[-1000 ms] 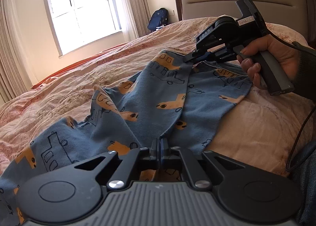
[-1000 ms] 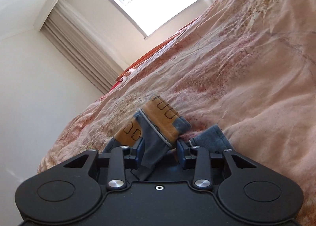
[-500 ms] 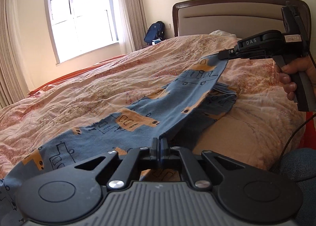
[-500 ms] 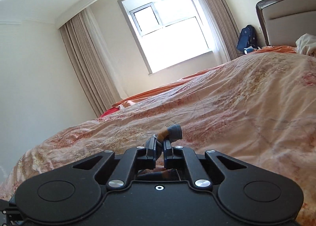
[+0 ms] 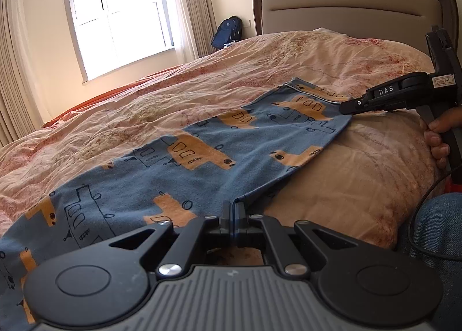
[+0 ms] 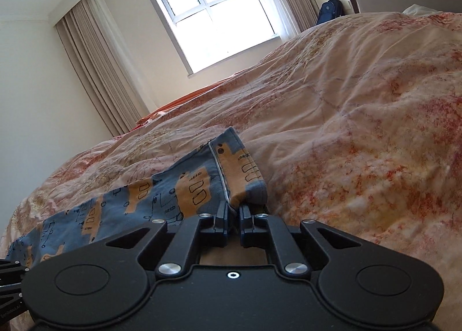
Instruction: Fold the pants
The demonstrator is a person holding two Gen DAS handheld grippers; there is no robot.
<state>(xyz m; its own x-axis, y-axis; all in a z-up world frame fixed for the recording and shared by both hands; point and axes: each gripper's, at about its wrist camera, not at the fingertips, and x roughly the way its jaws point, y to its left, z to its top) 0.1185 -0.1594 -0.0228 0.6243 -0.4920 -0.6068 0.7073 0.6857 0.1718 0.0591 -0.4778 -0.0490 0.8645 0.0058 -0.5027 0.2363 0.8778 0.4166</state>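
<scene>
Seemingly mid-stretch: in the left wrist view, the left gripper has its fingers closed on the near edge of the pants, spread on the bed; keep them taut and lower both ends together. Only here does the hand show. The right wrist view alone shows the right gripper pinching the waistband, after closing.

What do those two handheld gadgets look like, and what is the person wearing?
Both are matte black. The left tongs sit on a ribbed grey base with two round discs, angled link arms and silver rivets. The right tongs have a pistol-style handle, a white "DAS" label, a small sticker and a trailing black cable. The person wears blue jeans.
</scene>
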